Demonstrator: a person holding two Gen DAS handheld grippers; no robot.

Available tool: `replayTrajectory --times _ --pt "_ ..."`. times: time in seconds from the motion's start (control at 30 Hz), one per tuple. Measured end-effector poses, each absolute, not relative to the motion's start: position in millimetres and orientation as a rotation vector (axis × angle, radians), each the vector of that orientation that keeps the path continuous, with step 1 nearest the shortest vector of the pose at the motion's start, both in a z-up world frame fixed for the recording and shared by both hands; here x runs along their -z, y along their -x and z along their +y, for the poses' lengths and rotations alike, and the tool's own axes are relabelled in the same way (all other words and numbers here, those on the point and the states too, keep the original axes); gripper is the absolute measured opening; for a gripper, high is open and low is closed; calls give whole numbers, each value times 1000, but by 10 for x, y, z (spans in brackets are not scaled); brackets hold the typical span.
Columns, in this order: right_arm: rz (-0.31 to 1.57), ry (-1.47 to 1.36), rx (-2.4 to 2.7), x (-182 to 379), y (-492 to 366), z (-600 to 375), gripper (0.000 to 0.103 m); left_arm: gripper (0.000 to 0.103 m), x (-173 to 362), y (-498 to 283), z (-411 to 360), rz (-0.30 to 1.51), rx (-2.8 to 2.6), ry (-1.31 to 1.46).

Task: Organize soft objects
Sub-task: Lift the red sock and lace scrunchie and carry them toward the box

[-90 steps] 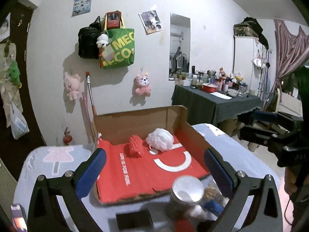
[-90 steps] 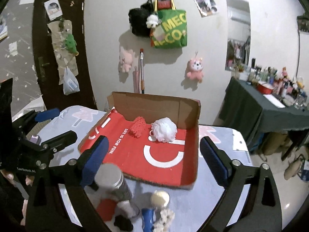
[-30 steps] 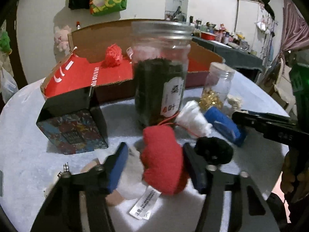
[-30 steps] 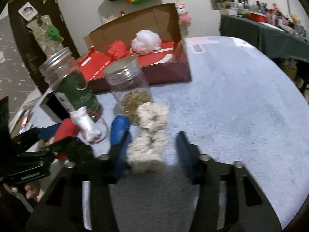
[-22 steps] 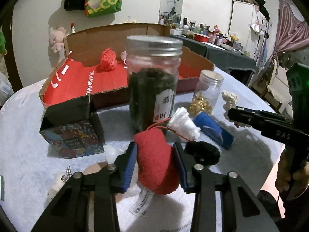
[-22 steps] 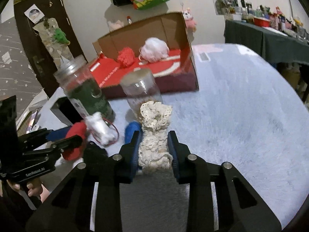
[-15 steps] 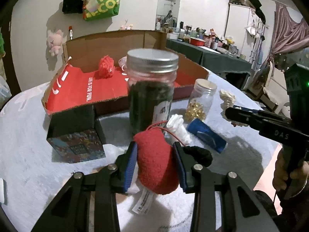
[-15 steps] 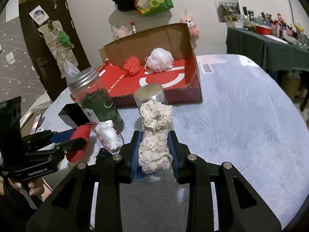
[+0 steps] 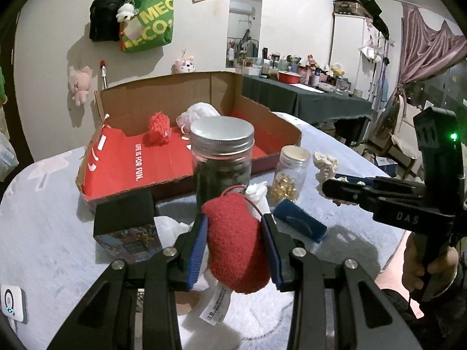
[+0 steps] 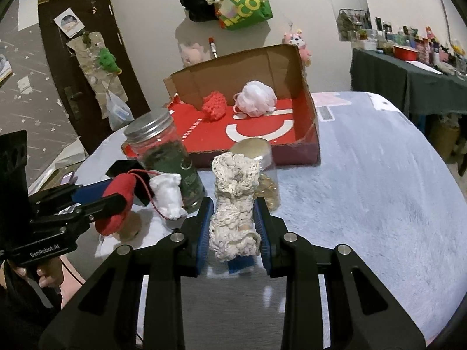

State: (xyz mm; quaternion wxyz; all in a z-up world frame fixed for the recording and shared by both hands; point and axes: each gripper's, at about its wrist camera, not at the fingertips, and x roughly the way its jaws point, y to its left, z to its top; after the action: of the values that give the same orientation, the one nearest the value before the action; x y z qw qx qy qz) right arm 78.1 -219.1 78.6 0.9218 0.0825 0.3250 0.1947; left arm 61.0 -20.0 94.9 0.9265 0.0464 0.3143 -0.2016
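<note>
My left gripper (image 9: 235, 233) is shut on a red plush pouch (image 9: 236, 242) with a white tag, held above the table; it also shows in the right wrist view (image 10: 116, 201). My right gripper (image 10: 233, 227) is shut on a cream crocheted piece (image 10: 233, 207), lifted off the table, seen too in the left wrist view (image 9: 325, 164). An open cardboard box (image 9: 221, 90) with a red floor stands behind, holding a red knitted ball (image 10: 214, 106) and a white-pink mesh pouf (image 10: 256, 99). A white fluffy piece (image 10: 169, 195) hangs on the pouch's red string.
A tall jar of dark leaves (image 9: 221, 157) and a small jar of gold bits (image 9: 289, 175) stand before the box. A dark printed box (image 9: 125, 224) sits left, a blue roll (image 9: 300, 224) right. The table (image 10: 379, 189) has a pale fuzzy cover.
Both grippers closed on their soft objects and have lifted them up and back from the table; the black fluffy item is now out of view.
</note>
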Motion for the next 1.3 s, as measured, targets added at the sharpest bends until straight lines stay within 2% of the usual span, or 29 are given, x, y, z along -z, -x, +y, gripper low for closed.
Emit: replayTrajectory --times 0.83,1.3 --pt "780 -120 -519 -572 -928 -1823 27 39 -899 -550 -267 659 551 -103" --pt "743 -116 -444 -708 -849 -2000 27 39 -948 -615 -66 650 450 -99"
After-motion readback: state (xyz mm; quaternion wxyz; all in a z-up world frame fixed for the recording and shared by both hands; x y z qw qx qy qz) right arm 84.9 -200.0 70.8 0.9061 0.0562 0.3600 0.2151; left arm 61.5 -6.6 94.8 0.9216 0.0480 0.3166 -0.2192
